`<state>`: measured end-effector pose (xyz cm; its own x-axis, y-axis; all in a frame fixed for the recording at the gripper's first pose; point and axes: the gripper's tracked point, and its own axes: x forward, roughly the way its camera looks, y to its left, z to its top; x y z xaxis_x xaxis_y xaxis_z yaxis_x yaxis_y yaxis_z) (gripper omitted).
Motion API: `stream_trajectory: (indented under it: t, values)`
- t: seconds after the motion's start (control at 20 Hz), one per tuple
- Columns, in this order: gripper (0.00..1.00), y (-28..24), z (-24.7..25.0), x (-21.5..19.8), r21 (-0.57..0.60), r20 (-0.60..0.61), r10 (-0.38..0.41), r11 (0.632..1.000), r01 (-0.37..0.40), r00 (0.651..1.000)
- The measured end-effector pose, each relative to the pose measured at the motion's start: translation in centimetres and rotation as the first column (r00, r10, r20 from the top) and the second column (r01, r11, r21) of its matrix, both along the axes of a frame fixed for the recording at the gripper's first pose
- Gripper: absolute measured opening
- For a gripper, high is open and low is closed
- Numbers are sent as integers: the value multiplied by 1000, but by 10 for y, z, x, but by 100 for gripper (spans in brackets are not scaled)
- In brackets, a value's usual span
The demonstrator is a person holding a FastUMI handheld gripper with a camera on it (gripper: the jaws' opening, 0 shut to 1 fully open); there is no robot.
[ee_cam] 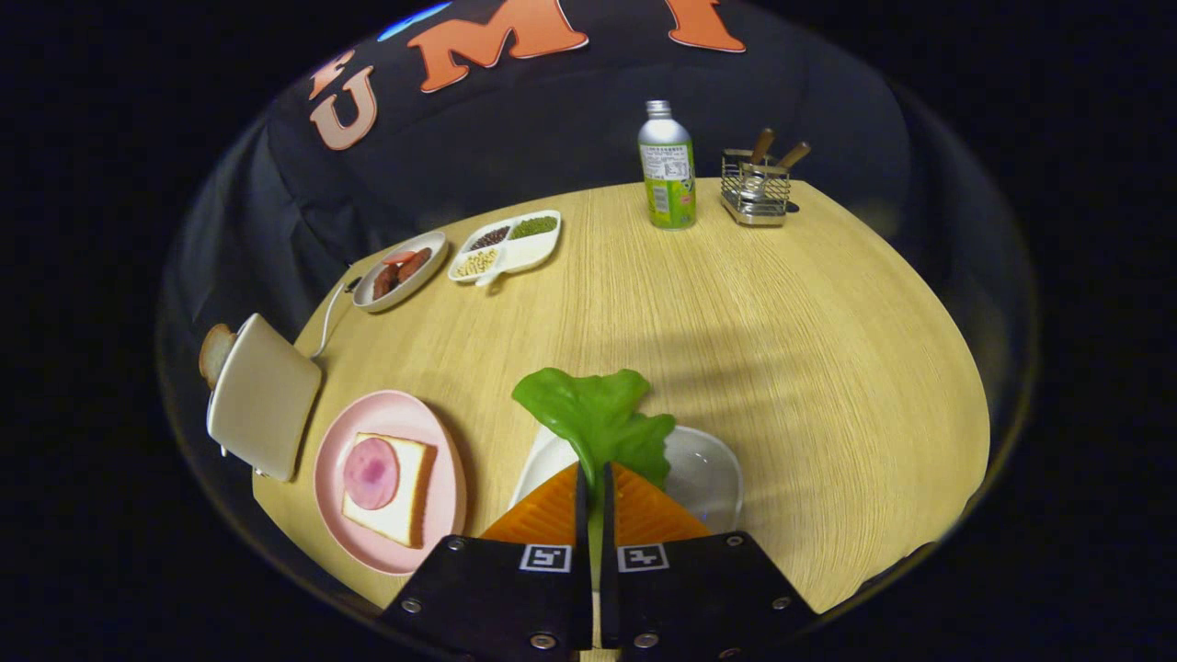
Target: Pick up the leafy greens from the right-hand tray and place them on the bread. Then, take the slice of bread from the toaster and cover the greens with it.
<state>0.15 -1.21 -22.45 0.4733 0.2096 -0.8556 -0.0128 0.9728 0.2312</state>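
My gripper (594, 471) is shut on the stem end of a green leaf (598, 414), which fans out just ahead of the fingers and hangs over the white tray (708, 469). To the left of the fingers lies a pink plate (432, 441) with a slice of bread (405, 515) topped by a round pink slice of ham (371, 473). Further left stands a cream toaster (262, 395) with a bread slice (214, 352) sticking out of its top.
On the round wooden table (736, 322), a grey dish of sausages (402, 269) and a white divided dish of beans (506, 246) sit at the far left. A green bottle (668, 170) and a wire utensil holder (756, 187) stand at the far edge.
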Motion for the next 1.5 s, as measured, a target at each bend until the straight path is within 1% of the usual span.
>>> stream_trajectory:
  t: [0.2, 0.45, 0.6, 0.8, 1.0, 1.15, 1.3, 1.35, 1.4, 1.5]
  values:
    - [4, 28, 34, 4, 55, 72, 53, 997, -57, 996]
    - [4, 78, 53, 2, 101, 116, 158, 980, -170, 981]
    - [4, 105, 51, -4, 130, 116, 207, 966, -222, 971]
    - [4, 133, 36, -10, 140, 90, 269, 950, -280, 959]
    - [4, 153, 23, -14, 167, 62, 288, 941, -294, 956]
    - [5, 163, 10, -21, 179, 13, 307, 936, -304, 952]
    - [14, 174, 10, -23, 208, 4, 308, 930, -302, 951]
    - [20, 177, 11, -24, 206, 10, 312, 929, -307, 950]
    - [21, 180, 10, -25, 199, 12, 320, 928, -316, 947]
    - [29, 188, 4, -32, 185, -3, 349, 921, -342, 937]
